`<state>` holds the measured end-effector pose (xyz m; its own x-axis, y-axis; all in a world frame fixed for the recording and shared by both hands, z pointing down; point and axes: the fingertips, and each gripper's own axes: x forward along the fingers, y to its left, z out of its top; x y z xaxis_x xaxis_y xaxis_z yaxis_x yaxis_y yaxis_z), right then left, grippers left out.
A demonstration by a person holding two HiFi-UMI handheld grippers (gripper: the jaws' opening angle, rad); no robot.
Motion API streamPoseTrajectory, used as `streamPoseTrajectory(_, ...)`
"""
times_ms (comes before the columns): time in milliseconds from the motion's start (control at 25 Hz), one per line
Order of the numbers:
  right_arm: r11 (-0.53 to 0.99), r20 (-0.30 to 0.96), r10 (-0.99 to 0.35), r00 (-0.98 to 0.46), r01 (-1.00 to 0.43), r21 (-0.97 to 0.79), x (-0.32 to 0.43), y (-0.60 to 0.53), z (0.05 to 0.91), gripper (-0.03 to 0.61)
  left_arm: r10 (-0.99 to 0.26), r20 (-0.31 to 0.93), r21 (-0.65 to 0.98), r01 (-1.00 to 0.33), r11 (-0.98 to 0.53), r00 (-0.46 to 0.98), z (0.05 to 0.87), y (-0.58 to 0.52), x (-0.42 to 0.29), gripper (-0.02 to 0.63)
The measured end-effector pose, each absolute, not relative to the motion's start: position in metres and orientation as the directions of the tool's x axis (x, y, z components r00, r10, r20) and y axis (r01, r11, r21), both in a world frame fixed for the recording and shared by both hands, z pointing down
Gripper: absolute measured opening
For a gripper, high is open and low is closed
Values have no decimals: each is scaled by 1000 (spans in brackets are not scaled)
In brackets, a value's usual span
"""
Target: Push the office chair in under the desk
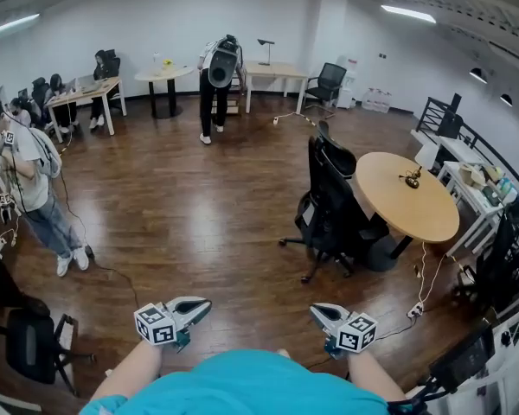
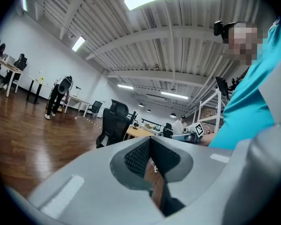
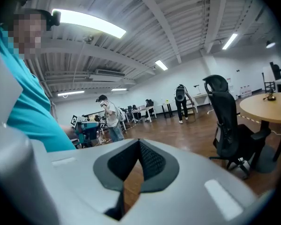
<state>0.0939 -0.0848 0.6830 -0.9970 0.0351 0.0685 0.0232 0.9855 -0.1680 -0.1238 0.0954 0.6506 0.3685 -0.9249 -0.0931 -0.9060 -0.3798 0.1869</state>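
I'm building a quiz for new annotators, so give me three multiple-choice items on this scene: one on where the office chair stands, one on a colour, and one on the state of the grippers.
1. What does the black high-backed office chair stand beside?
A) the round light-wood table
B) a red sofa
C) a staircase

2. What colour is the gripper holder's shirt?
A) red
B) teal
C) white

3. How are the left gripper and right gripper?
A) both open
B) both shut, empty
C) shut on a cable

Key:
1 A: the head view shows it close by the table's left edge.
2 B: teal cloth fills the bottom edge.
3 B: each gripper view shows jaws together, nothing between.
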Motion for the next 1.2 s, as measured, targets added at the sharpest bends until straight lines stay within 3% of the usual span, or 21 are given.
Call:
streamPoseTrajectory(280,988,94,56,-994,42,-147,118,-15,671,0,-951,-137,215,-929,-301,276,645,181,-119,107)
streamPoseTrajectory(600,992,101,79,-992,68,-107,154,30,659,0,-952,-156,209,-933,-294,265,647,227,-74,107)
streamPoseTrajectory(1200,981,123,168,-978,152,-124,332,54,684,0,-962,-179,245,-938,-244,204,667,244,132,107)
